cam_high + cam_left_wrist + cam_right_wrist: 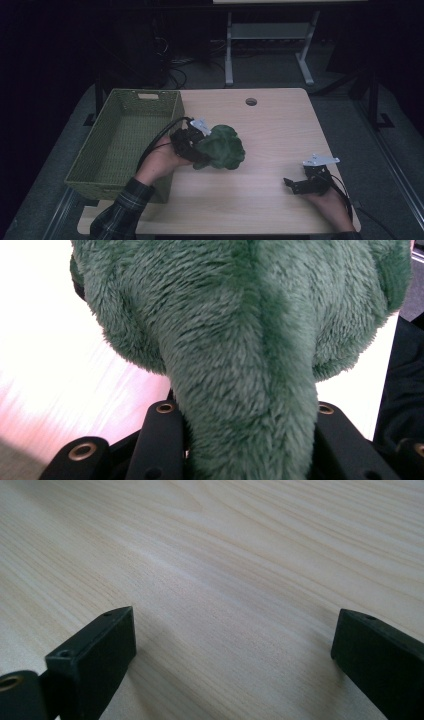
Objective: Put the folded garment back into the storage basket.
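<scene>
While left gripper (200, 145) clamps green plush (222, 147), basket (107, 150) just beside

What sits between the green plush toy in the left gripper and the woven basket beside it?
Nothing visible. The left gripper holds the green plush toy just right of the green basket, whose near wall is the only thing to pass over; its inside looks bare.

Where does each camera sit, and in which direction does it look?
High view: above the person's side, looking forward and down at the table; both forearms, left tool, right tool.
Left gripper view: on the left tool, facing the green plush toy clamped between its jaws.
Right gripper view: on the right tool, facing bare tabletop between open jaws.
Shared: high and left views show the toy.
</scene>
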Demonstrator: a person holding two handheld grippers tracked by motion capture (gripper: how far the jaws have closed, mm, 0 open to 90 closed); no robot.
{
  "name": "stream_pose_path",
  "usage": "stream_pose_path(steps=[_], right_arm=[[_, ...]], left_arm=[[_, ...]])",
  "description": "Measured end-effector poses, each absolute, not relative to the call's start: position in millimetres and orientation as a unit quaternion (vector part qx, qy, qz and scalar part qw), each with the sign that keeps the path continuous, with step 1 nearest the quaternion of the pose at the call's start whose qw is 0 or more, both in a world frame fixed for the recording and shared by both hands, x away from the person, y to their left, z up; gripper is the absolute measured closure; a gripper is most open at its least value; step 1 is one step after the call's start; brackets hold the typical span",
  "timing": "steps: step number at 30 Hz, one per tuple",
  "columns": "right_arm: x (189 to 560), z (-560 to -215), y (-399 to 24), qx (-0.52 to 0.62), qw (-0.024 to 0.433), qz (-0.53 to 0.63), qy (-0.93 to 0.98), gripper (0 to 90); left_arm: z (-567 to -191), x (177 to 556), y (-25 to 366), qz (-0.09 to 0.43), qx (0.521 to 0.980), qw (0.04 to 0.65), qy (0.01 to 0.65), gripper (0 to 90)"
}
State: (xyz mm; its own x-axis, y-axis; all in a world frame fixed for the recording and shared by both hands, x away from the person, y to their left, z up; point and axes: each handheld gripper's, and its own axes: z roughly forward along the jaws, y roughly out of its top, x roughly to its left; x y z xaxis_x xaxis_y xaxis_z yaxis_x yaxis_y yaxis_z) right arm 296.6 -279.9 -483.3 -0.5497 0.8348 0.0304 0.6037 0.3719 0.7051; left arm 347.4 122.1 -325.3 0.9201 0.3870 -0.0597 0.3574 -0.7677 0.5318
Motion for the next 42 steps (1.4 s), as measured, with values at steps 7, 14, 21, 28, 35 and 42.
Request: stream_pose_path(steps=[7, 14, 21, 28, 35, 42], right_arm=[[297, -483, -280, 0.444, 0.169, 0.343, 0.811, 3.8], [297, -483, -280, 0.444, 0.169, 0.343, 0.811, 3.8], [297, -483, -280, 0.444, 0.169, 0.343, 0.811, 3.8], [297, -483, -280, 0.444, 0.169, 0.343, 0.811, 3.8], [297, -483, -280, 0.444, 0.169, 0.343, 0.810, 4.1], [296, -483, -280, 0.445, 0.169, 0.343, 0.810, 4.2]], left_arm=[[-308, 347, 154, 0.048, 0.930, 0.285, 0.229, 65.4], [-296, 348, 182, 0.065, 0.916, 0.290, 0.270, 65.3], [-286, 349, 212, 0.079, 0.897, 0.296, 0.320, 65.3], [-283, 345, 249, 0.108, 0.878, 0.299, 0.358, 65.3], [-300, 347, 287, 0.130, 0.864, 0.279, 0.399, 65.2], [-328, 354, 309, 0.131, 0.858, 0.263, 0.421, 65.1]])
